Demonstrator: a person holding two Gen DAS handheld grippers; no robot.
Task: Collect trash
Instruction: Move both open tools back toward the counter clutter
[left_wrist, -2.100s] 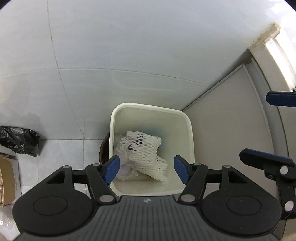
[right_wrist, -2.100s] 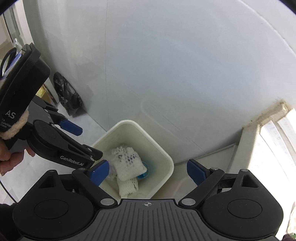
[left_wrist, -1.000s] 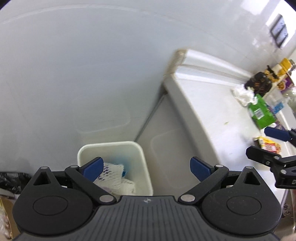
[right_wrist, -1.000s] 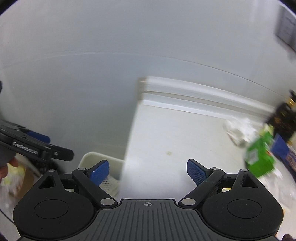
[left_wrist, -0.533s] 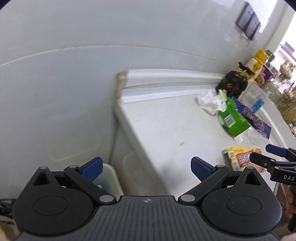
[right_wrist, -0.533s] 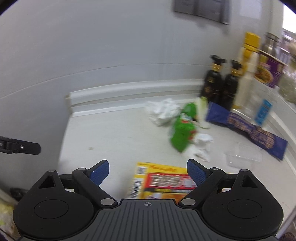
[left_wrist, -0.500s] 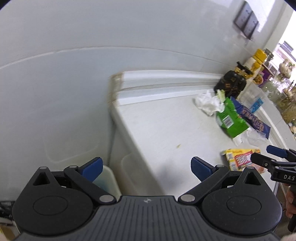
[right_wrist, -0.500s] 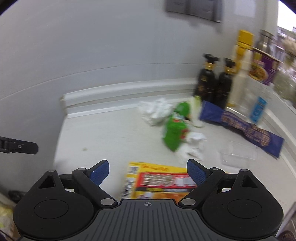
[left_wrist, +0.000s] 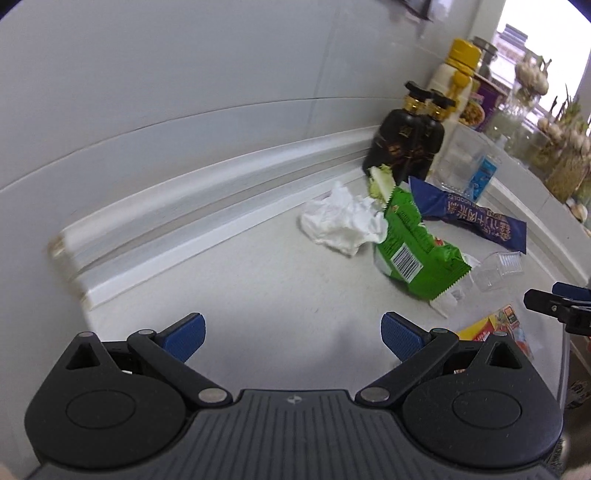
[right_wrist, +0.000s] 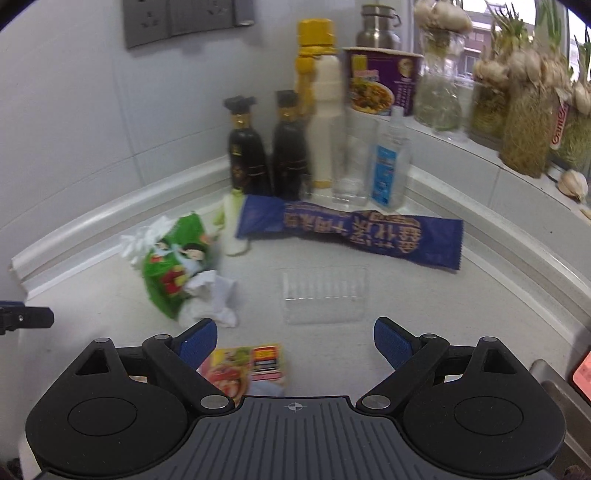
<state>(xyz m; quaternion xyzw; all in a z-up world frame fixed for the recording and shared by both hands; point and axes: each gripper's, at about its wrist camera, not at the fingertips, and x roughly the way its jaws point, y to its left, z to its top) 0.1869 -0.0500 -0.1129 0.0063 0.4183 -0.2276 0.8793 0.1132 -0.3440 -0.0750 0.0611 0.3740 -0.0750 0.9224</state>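
Trash lies scattered on the white counter. A green snack bag, crumpled white tissue, a blue noodle wrapper, a clear plastic tray and a yellow-red packet are spread across it. My left gripper is open over bare counter, left of the trash. Above the yellow-red packet, my right gripper is open, just short of the clear tray. Both hold nothing.
Two dark sauce bottles, a yellow-capped bottle, a glass, a clear bottle and a purple noodle cup stand in the back corner. Jars with garlic line the windowsill. A raised ledge runs along the wall.
Both grippers have swung up and right from the white bin on the floor to the counter. The bin has left view, and the trash pile now sits ahead. Both stay open.
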